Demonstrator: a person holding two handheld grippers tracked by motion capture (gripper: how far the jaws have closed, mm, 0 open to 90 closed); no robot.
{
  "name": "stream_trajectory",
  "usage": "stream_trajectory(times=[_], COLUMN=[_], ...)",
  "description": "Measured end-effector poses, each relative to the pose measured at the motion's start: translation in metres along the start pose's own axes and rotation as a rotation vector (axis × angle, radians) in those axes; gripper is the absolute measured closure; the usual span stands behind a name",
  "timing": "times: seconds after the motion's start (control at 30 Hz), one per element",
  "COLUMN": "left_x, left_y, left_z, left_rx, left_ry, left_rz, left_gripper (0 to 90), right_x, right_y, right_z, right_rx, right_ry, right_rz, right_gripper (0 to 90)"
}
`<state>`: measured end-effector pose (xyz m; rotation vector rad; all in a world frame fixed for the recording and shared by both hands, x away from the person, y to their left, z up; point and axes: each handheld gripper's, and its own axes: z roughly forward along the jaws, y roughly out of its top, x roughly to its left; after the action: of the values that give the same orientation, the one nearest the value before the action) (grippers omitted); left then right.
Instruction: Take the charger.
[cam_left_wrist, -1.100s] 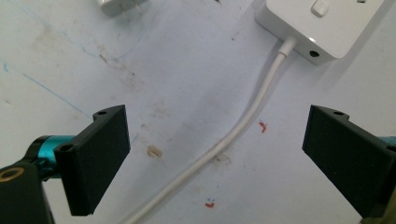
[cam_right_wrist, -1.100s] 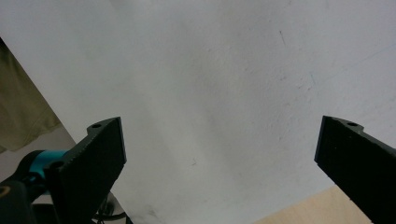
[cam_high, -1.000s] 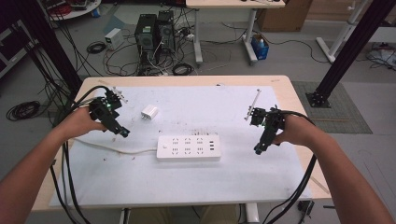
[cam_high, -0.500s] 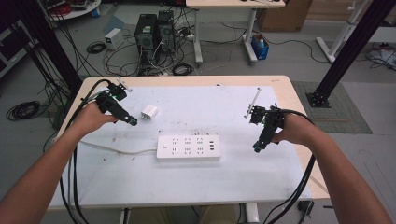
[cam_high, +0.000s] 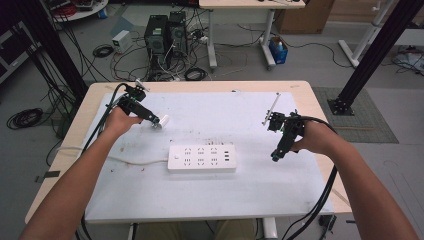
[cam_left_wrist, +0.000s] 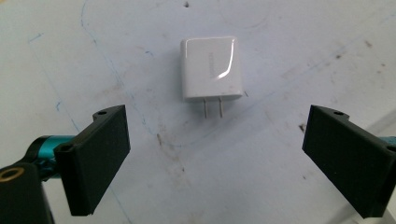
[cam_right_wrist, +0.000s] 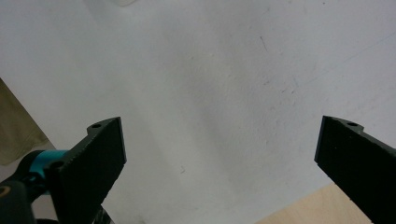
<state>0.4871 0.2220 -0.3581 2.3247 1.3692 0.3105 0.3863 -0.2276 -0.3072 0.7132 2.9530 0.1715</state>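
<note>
The white charger (cam_left_wrist: 211, 68) lies flat on the table (cam_high: 250, 200), at twelve o'clock from the left tongs (cam_left_wrist: 215, 154), prongs pointing back between their wide-open jaws. The right tongs (cam_right_wrist: 219, 163), also open and empty, hover well apart over bare table, so the left is nearer.

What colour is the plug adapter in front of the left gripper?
White, glossy, with two metal prongs. The plug adapter shows best in the left gripper view.

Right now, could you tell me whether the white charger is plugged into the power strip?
Unplugged: the white charger lies flat on the table, prongs bare, apart from the power strip.
</note>
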Motion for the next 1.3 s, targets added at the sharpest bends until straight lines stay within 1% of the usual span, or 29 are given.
stream_trajectory(times=[0.07,0.1,0.13,0.23,0.33,0.37,0.4,0.43,0.5,0.53,0.63,0.67,0.73,0.77,0.87,0.9,0.93,0.97,1.03,1.1,1.13,1.2,1.3], left_x=[0.001,0.001,0.001,0.002,0.002,0.002,0.002,0.002,0.001,0.000,-0.002,-0.002,-0.003,-0.004,-0.005,-0.005,-0.006,-0.006,-0.006,-0.007,-0.007,-0.006,-0.006], left_y=[0.001,0.002,0.003,0.004,0.005,0.005,0.005,0.006,0.006,0.006,0.007,0.007,0.008,0.008,0.008,0.007,0.007,0.007,0.007,0.007,0.007,0.006,0.006], left_z=[0.006,0.009,0.012,0.019,0.023,0.026,0.027,0.029,0.032,0.034,0.040,0.043,0.047,0.050,0.057,0.061,0.063,0.065,0.070,0.072,0.074,0.076,0.078], left_rx=[-0.017,-0.028,-0.035,-0.033,-0.037,-0.043,-0.046,-0.047,-0.052,-0.055,-0.054,-0.047,-0.047,-0.050,-0.056,-0.049,-0.043,-0.036,-0.041,-0.045,-0.049,-0.040,-0.033], left_ry=[-0.001,0.004,0.006,0.010,0.016,0.021,0.020,0.026,0.029,0.033,0.045,0.046,0.045,0.044,0.040,0.049,0.055,0.058,0.057,0.066,0.059,0.056,0.055], left_rz=[-0.006,-0.012,-0.018,-0.018,-0.024,-0.022,-0.031,-0.025,-0.033,-0.036,-0.038,-0.036,-0.042,-0.048,-0.044,-0.034,-0.034,-0.034,-0.043,-0.041,-0.051,-0.049,-0.056], left_gripper=[7.6,7.6,7.6,7.6,7.6,7.6,7.6,7.6,7.6,7.6,7.6,7.6,7.6,7.6,7.8,8.5,8.5,8.5,8.5,8.6,8.7,11.3,11.5], right_x=[0.002,0.001,0.002,0.003,0.002,0.002,0.002,0.001,0.001,0.002,0.002,0.002,0.002,0.002,0.001,0.001,0.001,0.002,0.002,0.002,0.002,0.002,0.002], right_y=[0.000,0.000,0.000,0.000,0.001,0.001,0.002,0.002,0.003,0.004,0.005,0.005,0.005,0.005,0.003,0.002,0.001,0.001,0.000,-0.001,-0.001,-0.001,-0.001], right_z=[-0.001,-0.001,-0.001,0.000,0.000,0.000,0.001,0.001,0.002,0.002,0.003,0.003,0.003,0.003,0.001,0.001,0.001,0.000,0.000,-0.001,-0.001,-0.001,-0.001], right_rx=[0.002,-0.003,-0.001,0.007,0.004,0.004,0.005,0.006,0.007,0.011,0.012,0.004,0.003,0.009,0.001,-0.001,-0.001,0.003,-0.003,-0.002,-0.001,0.003,0.003], right_ry=[0.000,-0.003,-0.004,-0.008,-0.007,-0.008,-0.006,-0.008,-0.008,-0.008,-0.008,-0.010,-0.010,-0.009,-0.007,-0.010,-0.011,-0.013,-0.011,-0.011,-0.011,-0.008,-0.007], right_rz=[0.010,-0.001,-0.001,0.006,0.002,0.005,0.010,0.005,0.001,0.007,0.000,-0.008,-0.008,0.004,0.005,0.001,0.002,0.012,0.016,0.014,0.015,0.011,0.007], right_gripper=[1.3,1.3,1.3,1.3,1.3,1.3,1.3,1.3,1.3,1.3,1.3,1.3,1.3,1.3,1.3,1.3,1.3,1.3,1.3,1.3,1.3,1.3,1.3])
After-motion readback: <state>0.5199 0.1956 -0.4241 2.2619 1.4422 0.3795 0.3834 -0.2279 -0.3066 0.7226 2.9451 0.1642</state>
